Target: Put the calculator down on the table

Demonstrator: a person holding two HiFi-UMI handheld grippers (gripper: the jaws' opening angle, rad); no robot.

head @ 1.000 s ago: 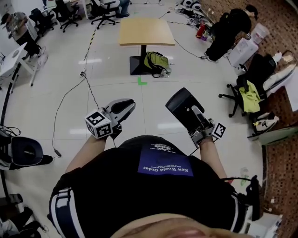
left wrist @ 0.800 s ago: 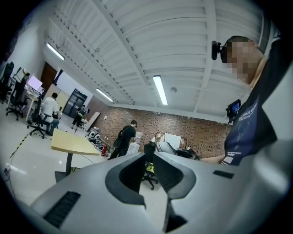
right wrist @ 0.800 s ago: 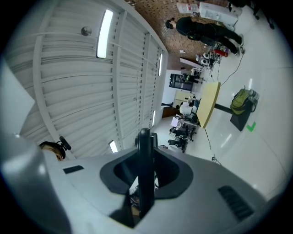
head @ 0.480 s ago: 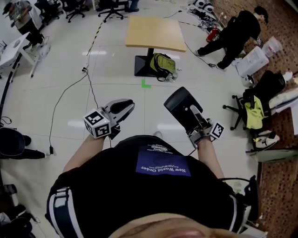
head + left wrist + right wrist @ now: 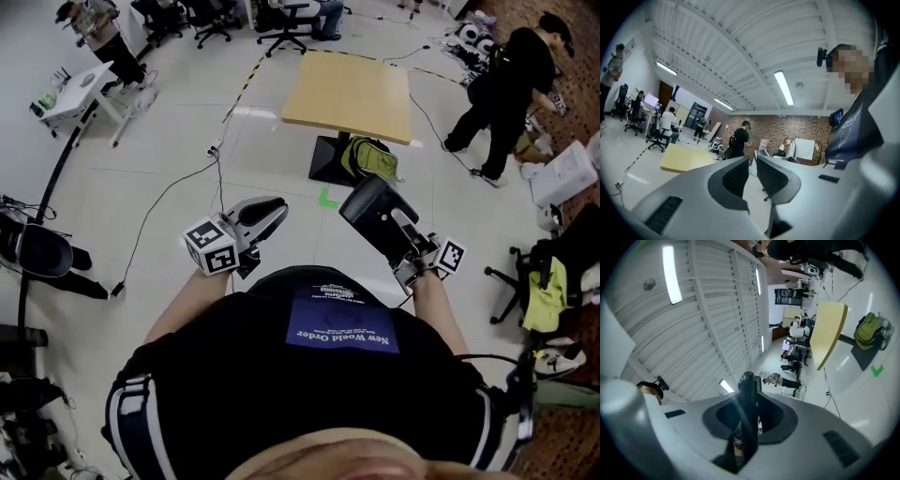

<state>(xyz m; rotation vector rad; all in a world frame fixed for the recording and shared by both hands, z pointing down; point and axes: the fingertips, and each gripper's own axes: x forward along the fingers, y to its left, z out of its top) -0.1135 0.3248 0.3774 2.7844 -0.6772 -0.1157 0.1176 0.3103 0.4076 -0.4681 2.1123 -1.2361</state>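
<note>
Well short of the counter point(image 5: 352, 89), the right hand-held gripper point(image 5: 400, 228) pinches the calculator point(image 5: 366, 208), the left hand-held gripper point(image 5: 272, 210) slightly spread and empty: a carrying step, next calling for an approach and gentle lowering.

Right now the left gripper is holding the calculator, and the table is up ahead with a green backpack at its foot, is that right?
Not quite: the calculator is clamped in the right gripper, not the left. The right gripper view shows it edge-on between the jaws. The left gripper holds nothing. The table is ahead, with the green backpack at its foot.
</note>
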